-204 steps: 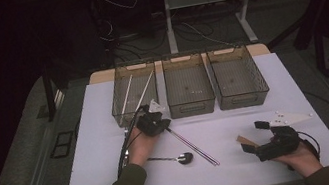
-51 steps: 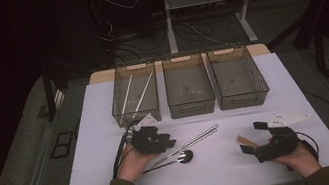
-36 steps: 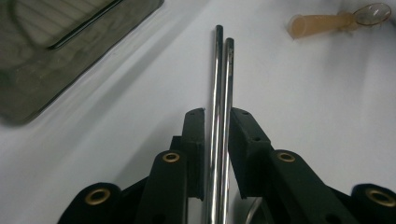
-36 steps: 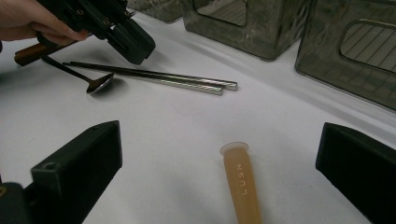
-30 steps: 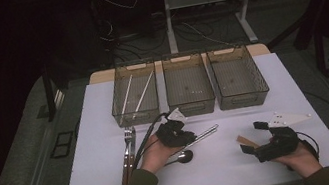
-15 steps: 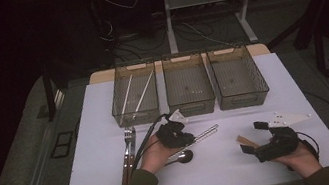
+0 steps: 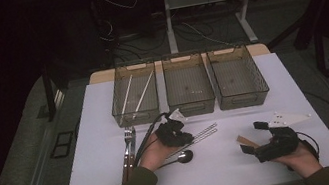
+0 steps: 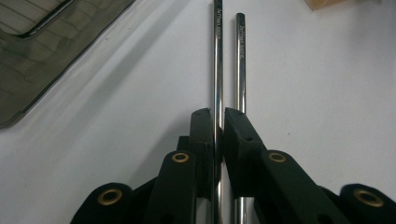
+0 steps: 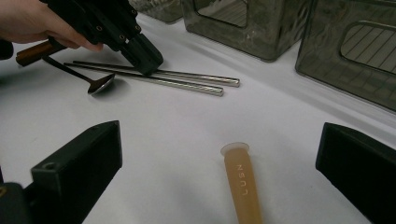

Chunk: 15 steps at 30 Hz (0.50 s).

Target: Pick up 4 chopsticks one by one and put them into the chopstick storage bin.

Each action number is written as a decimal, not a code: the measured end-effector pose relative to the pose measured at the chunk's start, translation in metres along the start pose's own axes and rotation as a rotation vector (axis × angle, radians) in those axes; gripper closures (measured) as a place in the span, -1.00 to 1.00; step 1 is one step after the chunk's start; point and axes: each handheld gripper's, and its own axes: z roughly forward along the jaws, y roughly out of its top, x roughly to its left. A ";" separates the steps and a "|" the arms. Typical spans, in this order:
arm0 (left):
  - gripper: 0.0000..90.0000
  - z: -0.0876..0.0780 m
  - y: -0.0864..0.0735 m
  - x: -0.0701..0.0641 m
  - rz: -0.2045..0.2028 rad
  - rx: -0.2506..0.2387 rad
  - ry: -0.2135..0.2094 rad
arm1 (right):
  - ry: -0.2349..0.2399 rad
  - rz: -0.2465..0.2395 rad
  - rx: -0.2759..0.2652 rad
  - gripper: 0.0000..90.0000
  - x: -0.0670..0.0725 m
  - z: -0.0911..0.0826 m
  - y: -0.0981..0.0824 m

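Chopsticks are the matter in hand: 2 thin polished steel chopsticks (image 7: 199, 135) lie side by side on the white table top (image 7: 111, 182), just at 6 o'clock of the middle one of 3 smoky see-through plastic bins (image 7: 189, 88). The left gripper (image 8: 218, 122), held in the person's left hand (image 7: 151, 151), has its black jaws pinched narrow on 1 of the pair, the rod running straight out between the pads toward 12 o'clock in the left gripper view, while the second rod lies loose just at 3 o'clock of it, touching the table. In the right gripper view the gripped ends sit under the left gripper's tip at 11 o'clock. A small dark metal spoon (image 7: 181, 158) rests at 6 o'clock of the chopsticks, near them. A steel fork and knife (image 7: 129, 149) lie at 9 o'clock of the left hand. White sticks (image 7: 137, 92) lean in the bin at 10 o'clock. The right gripper (image 9: 219, 163) rests at 4 o'clock of the table, jaws standing wide, with a tan plastic tube with a white cap (image 9: 243, 184) lying between them, untouched.
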 end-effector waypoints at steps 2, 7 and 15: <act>0.81 0.001 0.000 -0.001 0.002 -0.004 0.007 | 0.000 0.000 0.000 -0.98 0.000 0.000 0.000; 0.83 0.003 0.000 -0.008 0.025 -0.017 0.050 | 0.002 0.002 0.004 -0.98 0.000 0.000 0.000; 0.89 0.003 -0.004 -0.014 0.062 -0.044 0.086 | 0.001 -0.001 0.002 -0.98 0.001 0.000 0.000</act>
